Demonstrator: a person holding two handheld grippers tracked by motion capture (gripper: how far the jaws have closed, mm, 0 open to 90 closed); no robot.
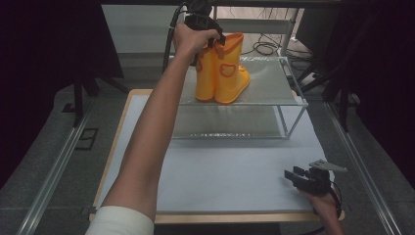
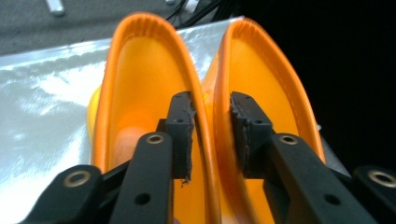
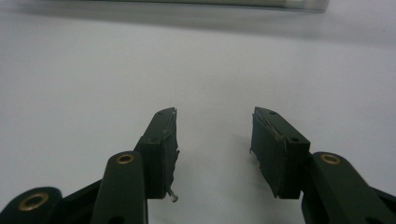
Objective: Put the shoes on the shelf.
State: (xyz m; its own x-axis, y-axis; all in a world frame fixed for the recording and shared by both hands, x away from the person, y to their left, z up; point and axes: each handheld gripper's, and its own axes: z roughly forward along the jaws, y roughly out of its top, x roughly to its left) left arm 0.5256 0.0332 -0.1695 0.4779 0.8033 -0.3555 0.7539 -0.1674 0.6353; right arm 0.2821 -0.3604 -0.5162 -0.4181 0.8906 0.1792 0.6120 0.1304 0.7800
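Boots (image 1: 222, 68) stand on the far shelf (image 1: 266, 88), so placing looks done; left gripper (image 2: 212, 135) pinches both inner cuffs, unreleased; right gripper (image 3: 215, 149) rests released near right.

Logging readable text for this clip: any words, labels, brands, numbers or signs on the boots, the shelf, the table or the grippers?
None can be read in any view.
Boots: an orange heart-shaped patch on the side, no lettering visible.
Shelf: plain.
Table: plain white.
Left gripper, jaws clamped on the two boots' adjoining rims: no markings.
Right gripper, jaws open over the table: no markings.
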